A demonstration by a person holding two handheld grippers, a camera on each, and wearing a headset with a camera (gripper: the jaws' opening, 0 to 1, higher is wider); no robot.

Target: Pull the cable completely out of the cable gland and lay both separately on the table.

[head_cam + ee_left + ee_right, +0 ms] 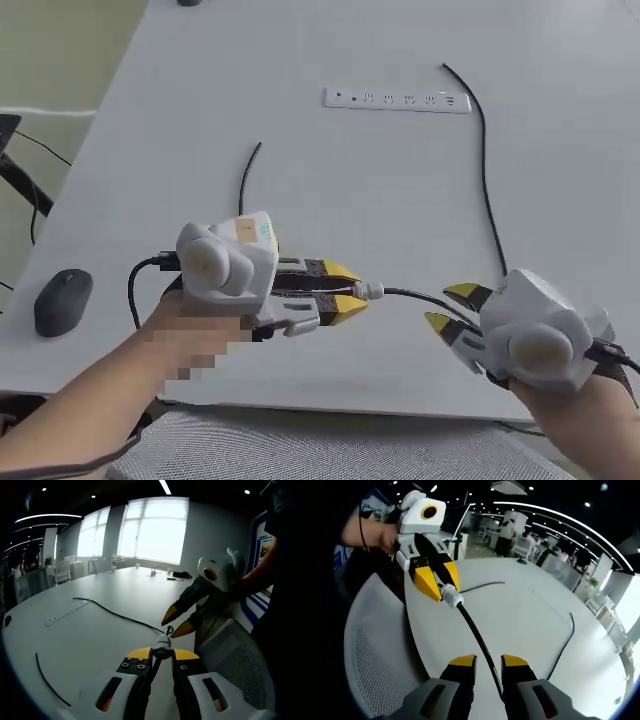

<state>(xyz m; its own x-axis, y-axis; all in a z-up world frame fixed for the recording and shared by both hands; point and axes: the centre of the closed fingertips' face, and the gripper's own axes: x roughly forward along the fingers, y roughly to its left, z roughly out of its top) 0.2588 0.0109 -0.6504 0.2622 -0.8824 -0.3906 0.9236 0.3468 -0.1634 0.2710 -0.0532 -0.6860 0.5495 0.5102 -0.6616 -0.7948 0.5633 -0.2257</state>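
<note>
Right gripper, at the near edge of the table, has jaws spread w/ the black cable running between them, not clamped. Left gripper, opp., pinches the white cable gland at its tips, held in the air. Cable leaves the gland's mouth and runs straight toward the right gripper, long axis approx. in line w/ both sets of jaws. Right gripper is nearer the free cable; the pull likely goes rightward along that axis, away from the gland, once its jaws close. Cable not yet out; neither part laid down.
</note>
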